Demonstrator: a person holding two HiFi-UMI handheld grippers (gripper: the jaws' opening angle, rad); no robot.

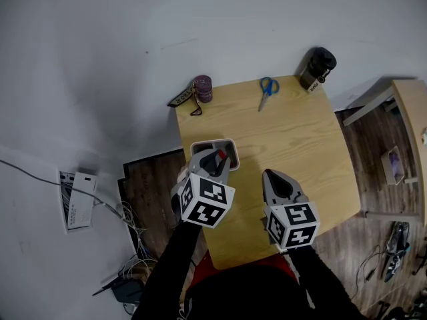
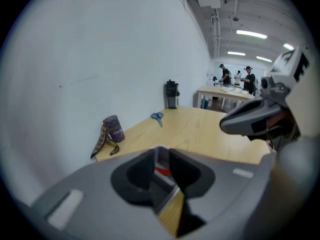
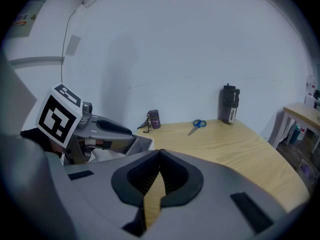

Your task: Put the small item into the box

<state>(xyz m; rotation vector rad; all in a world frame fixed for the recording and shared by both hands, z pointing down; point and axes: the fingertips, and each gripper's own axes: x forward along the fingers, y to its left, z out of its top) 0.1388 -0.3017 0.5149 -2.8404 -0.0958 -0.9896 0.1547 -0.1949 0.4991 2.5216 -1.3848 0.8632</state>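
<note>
A small grey box (image 1: 202,145) stands near the left edge of the wooden table (image 1: 293,139). My left gripper (image 1: 220,157) hovers right over it, its jaws a narrow gap apart. Through that gap in the left gripper view (image 2: 161,156) a small red item (image 2: 162,171) shows, seemingly lying inside the box; I cannot tell whether the jaws touch it. My right gripper (image 1: 272,177) hangs over the table to the right of the box. In the right gripper view (image 3: 160,154) its jaws meet at the tips with nothing between them, and the box (image 3: 142,143) sits to its left.
At the table's far edge lie blue scissors (image 1: 268,89), a black bottle (image 1: 317,67) at the right corner and a purple cylinder with a lanyard (image 1: 202,89) at the left corner. A white wall runs behind. Cables (image 1: 127,232) lie on the floor at left.
</note>
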